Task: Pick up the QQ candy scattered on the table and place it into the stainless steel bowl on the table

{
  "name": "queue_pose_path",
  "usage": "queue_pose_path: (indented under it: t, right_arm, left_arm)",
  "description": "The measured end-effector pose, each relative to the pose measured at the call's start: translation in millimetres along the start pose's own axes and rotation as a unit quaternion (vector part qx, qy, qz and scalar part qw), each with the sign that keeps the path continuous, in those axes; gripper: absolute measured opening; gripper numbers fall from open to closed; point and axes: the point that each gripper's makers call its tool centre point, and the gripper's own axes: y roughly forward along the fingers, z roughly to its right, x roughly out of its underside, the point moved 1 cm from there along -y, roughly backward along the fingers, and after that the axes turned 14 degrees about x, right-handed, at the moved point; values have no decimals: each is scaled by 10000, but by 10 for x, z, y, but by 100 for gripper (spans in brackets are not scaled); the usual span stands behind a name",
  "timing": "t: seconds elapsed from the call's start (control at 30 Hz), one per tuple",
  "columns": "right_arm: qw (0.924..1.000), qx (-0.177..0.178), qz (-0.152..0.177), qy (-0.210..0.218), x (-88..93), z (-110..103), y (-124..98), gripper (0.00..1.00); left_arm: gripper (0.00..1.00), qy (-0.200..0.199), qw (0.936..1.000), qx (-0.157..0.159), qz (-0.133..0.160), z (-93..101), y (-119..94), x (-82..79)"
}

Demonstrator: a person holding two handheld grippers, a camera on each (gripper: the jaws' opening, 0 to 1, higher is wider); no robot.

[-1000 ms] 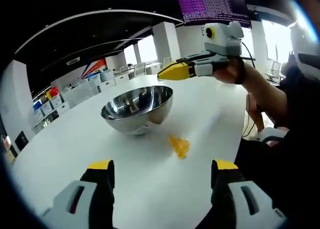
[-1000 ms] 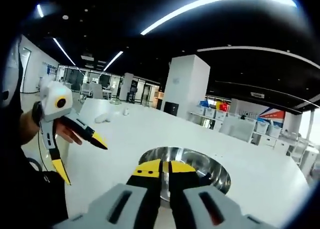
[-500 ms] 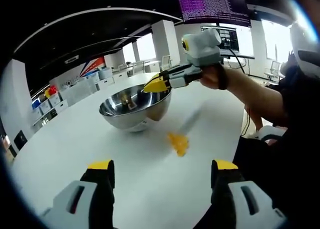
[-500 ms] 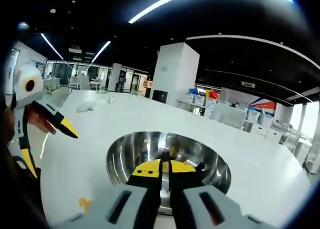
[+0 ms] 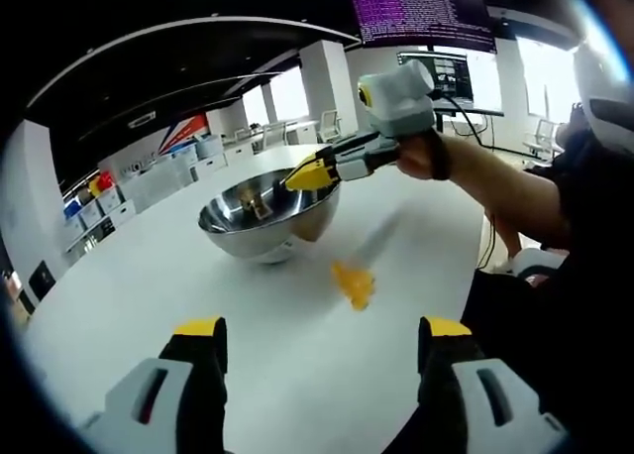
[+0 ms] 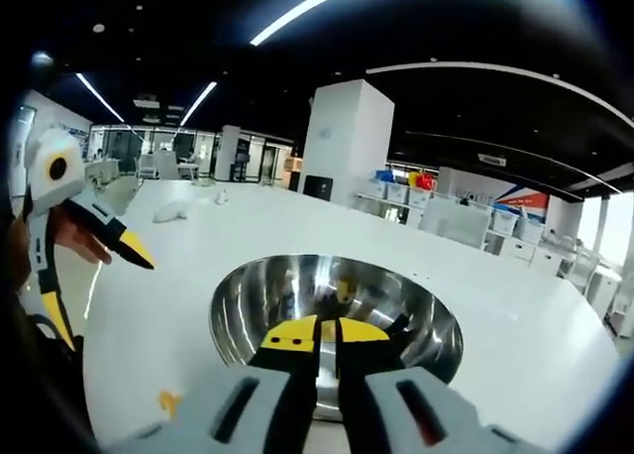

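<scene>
- QQ candy (image 5: 354, 283): small orange-yellow packet, crumpled, lying on the white table (image 5: 149, 285) just beside the bowl; also visible at (image 6: 169, 402).
- Stainless steel bowl (image 5: 269, 216): round, mirror-bright, upright; a candy piece (image 6: 343, 291) lies inside.
- Right gripper (image 6: 327, 332): yellow tips pressed together, poised over the bowl's rim.
- Left gripper (image 5: 322, 327): jaws spread wide, above the table, short of the candy.

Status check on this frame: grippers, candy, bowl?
Right gripper shut, tips over the stainless steel bowl. Left gripper open, empty. One yellow candy on the white table.
</scene>
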Motion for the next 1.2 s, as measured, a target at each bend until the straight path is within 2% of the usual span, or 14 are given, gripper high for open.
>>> queue_pose_path:
  t: [0.1,0.73,0.77,0.83,0.9,1.0,1.2]
  right_arm:
    - [9999,38,115,-33,-18,11,-11,15]
    - [9998,35,210,7,-92,62,-78,14]
    - [9995,0,300,48,-143,57,-117,14]
    - [9978,-274,470,385,-288,-16,-186,14]
    - [9951,-521,655,533,-426,-94,-296,14]
    - [9941,-622,773,442,-540,-154,-416,14]
    - [9923,-666,1044,-45,-713,-262,-626,14]
  left_arm:
    - [79,9,10000,-12,0,2,-5,-5]
    - [78,36,10000,-38,-2,23,-12,-30]
    - [78,37,10000,-39,-2,24,-12,-31]
    - [78,37,10000,-43,7,24,-13,-34]
    - [78,28,10000,-45,0,23,-13,-32]
    - [78,39,10000,-42,7,25,-12,-37]
    - [78,52,10000,-39,32,31,-3,-56]
